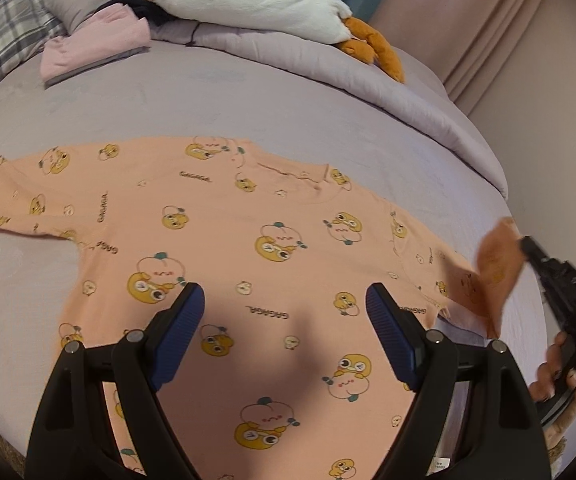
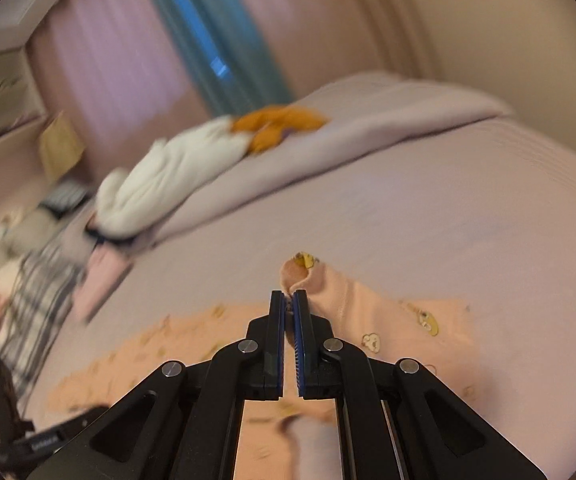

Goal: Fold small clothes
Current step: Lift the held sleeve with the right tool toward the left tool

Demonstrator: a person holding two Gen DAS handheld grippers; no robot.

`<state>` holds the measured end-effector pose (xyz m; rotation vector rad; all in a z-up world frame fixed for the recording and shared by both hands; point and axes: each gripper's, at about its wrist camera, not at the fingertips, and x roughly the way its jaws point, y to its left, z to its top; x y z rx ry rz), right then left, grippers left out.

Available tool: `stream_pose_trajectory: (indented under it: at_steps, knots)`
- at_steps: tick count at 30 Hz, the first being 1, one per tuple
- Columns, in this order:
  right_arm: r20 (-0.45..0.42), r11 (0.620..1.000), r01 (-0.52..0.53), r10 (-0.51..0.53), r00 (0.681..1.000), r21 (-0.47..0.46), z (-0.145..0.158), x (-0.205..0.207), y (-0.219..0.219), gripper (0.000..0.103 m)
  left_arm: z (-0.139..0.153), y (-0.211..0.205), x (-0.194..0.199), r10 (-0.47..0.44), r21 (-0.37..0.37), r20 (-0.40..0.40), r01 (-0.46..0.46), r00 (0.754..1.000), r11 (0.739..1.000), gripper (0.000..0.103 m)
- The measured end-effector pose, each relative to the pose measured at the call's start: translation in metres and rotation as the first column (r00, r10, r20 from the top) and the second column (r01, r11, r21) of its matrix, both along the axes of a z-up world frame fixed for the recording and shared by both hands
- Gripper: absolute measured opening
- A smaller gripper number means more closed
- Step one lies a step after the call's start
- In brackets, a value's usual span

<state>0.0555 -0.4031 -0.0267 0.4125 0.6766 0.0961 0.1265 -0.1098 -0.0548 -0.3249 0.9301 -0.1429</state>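
A small peach shirt [image 1: 247, 248] with yellow cartoon prints lies flat on the lilac bed, sleeves spread. My left gripper [image 1: 285, 300] is open and empty, hovering over the shirt's body. My right gripper [image 2: 288, 296] is shut on the cuff of the shirt's right sleeve [image 2: 312, 276] and holds it lifted off the bed. In the left wrist view that raised sleeve [image 1: 496, 264] hangs from the right gripper [image 1: 526, 246] at the far right. The right wrist view is blurred.
The lilac bed sheet [image 1: 247, 100] surrounds the shirt. A folded pink garment [image 1: 95, 44] lies at the back left beside a plaid pillow [image 1: 3, 44]. A white and orange plush toy [image 1: 271, 0] rests on a rolled quilt [image 1: 408, 108] at the back.
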Motion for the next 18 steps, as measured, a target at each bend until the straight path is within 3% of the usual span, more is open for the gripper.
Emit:
stream_pose_trajectory:
  at_steps: [5,7,14,16,18]
  knots:
    - [-0.141,0.991,-0.129,0.125,0.982,-0.024,-0.032,0.016,0.031,0.006,-0.003,0.007,0.000,0.029,0.021,0.002,-0.029,1.000,0.999,0.083]
    - [-0.181,0.988,-0.149,0.139,0.974,-0.041,-0.037,0.025,0.039,0.006,-0.005,0.006,0.001,0.036,0.045,-0.001,-0.036,0.999,0.998,0.083]
    - [-0.271,0.986,-0.165,0.154,0.950,-0.019,-0.047,0.037,0.038,0.009,0.000,-0.007,0.006,-0.011,0.014,-0.002,0.011,1.000,1.000,0.083]
    - [-0.255,0.988,-0.156,0.147,0.956,-0.016,-0.040,0.034,0.033,0.018,0.001,-0.013,0.011,-0.029,-0.006,-0.013,0.029,0.999,1.000,0.083]
    - [-0.220,0.992,-0.127,0.123,0.968,-0.002,-0.033,0.033,0.028,0.055,0.003,-0.020,0.016,-0.052,-0.030,-0.023,0.051,0.998,0.998,0.083]
